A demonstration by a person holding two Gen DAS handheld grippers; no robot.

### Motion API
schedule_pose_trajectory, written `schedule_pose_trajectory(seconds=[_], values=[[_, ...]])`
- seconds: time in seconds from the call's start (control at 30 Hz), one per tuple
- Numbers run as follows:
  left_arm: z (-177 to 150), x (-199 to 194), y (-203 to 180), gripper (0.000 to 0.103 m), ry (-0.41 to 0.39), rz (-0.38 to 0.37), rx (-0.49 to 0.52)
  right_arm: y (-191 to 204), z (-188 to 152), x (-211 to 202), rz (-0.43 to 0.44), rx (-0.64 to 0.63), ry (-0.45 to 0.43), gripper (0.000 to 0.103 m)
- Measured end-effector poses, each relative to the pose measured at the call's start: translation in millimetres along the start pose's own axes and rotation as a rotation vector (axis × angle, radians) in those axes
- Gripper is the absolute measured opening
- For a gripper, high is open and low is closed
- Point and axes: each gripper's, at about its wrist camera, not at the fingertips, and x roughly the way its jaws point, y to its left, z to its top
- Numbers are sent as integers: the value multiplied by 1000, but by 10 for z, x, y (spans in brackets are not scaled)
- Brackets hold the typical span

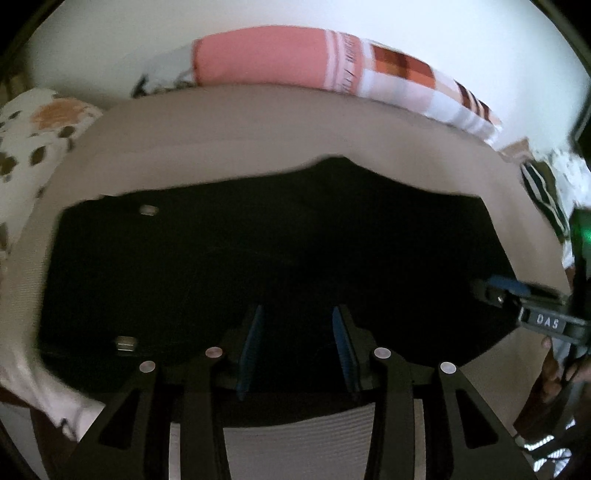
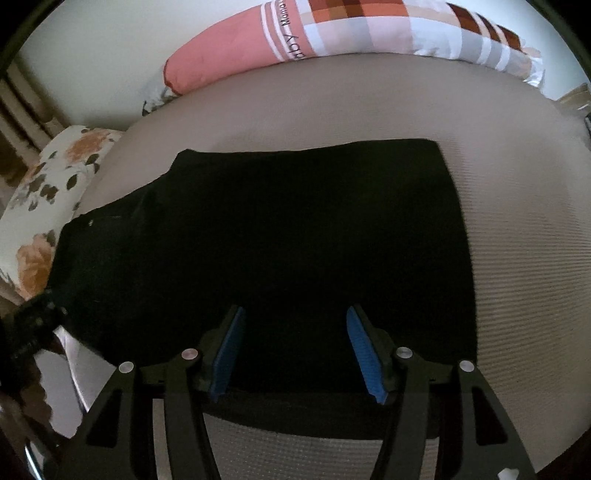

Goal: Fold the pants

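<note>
Left hand-held gripper [image 1: 298,350]: jaws parted, blue pads clear of the cloth, nothing between them; it hangs over the near edge of the black pants [image 1: 258,258]. Right hand-held gripper [image 2: 295,350]: jaws parted wider, likewise released, above the near hem of the same pants [image 2: 277,240].

The pants lie flat on a beige bed [image 2: 517,258], folded into a broad dark block. In the left wrist view two small metal fasteners [image 1: 148,209] show on the cloth at 10 and 8 o'clock, and the right hand-held gripper enters at 3 o'clock, a person's fingers [image 1: 546,343] just below it. In the right wrist view the left hand-held gripper appears dimly at 8 o'clock, at the corner of the pants.

Surroundings: a pink and plaid pillow [image 2: 332,33] lies along the far edge of the bed at 12 to 1 o'clock; a floral pillow [image 2: 48,192] sits at 9 to 10 o'clock, just beside the left end of the pants. A striped cloth [image 1: 543,192] lies at 3 o'clock in the left wrist view.

Open room: bare bed surface runs beyond the pants at 12 o'clock and widely to 3 o'clock. The near bed edge falls away at 7 o'clock.
</note>
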Motion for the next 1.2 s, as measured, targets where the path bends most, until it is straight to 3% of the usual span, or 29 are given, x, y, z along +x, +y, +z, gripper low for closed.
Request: schedule_pose_trajectory(seconds=[0.07,0.27,0.43,0.57,0.8,1.2], values=[[38,-97,182,48,-8,27,-18,13,-1,3,46,11,9,56],[142,-404,952,48,-30,139,-121,122,-34,33,96,-9,22,56],[108,-377,1557,51,25,132,-196,115,-30,34,154,3,20,56],[77,-272,1878,51,49,65,-275,67,8,-8,201,42,15,56],[25,151,2328,51,172,-220,-394,48,142,-182,223,86,-18,56],[114,333,2591,53,214,-495,-325,403,402,-176,155,57,-9,56]])
